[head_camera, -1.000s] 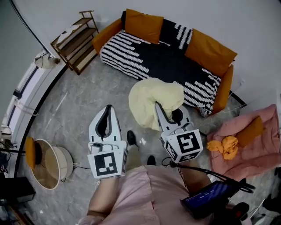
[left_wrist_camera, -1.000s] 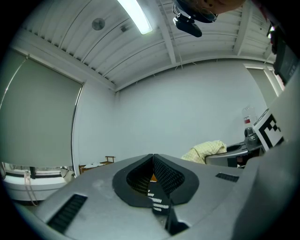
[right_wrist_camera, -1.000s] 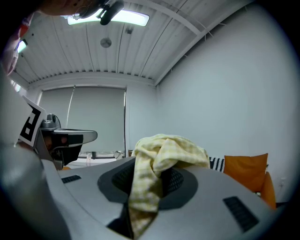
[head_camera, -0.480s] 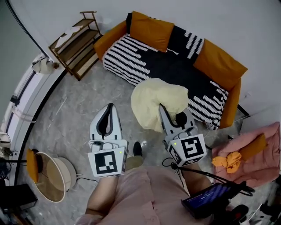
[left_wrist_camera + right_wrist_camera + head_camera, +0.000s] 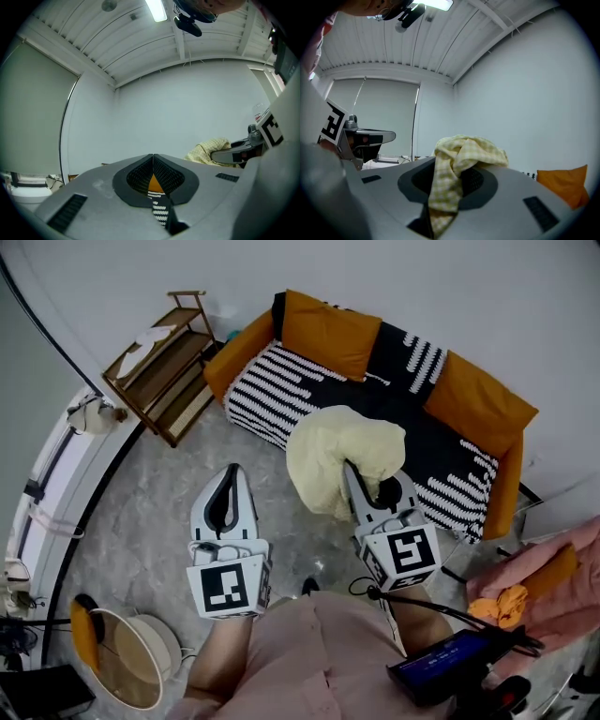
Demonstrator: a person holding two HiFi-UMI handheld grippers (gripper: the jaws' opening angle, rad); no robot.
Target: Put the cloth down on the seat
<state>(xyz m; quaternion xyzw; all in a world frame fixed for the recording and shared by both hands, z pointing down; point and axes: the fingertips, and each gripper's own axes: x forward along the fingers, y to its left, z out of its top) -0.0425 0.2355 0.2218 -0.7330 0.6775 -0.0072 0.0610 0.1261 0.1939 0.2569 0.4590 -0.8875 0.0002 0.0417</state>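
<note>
- Grey marbled floor (image 5: 141, 512) meets a sofa (image 5: 277, 390), striped black-and-white, with orange cushions (image 5: 328, 329).
- Right gripper (image 5: 352, 474) clenches the soft yellow cloth (image 5: 337, 442), bunched apparently above the seat (image 5: 375, 395) edge; its own view reveals a checked weave.
- Left gripper (image 5: 233, 474) closed, empty.

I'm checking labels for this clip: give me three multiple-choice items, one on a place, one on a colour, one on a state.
1. Where is the cloth? A) on the sofa seat B) in the right hand-held gripper C) on the shelf
2. Its colour? A) pale yellow B) blue C) red
3. Jaws of the left hand-held gripper? A) wide apart B) shut on the cloth C) together, empty
1 B: its jaws pinch the cloth. 2 A: pale yellow in every view. 3 C: its own view shows them meeting with nothing between.
</note>
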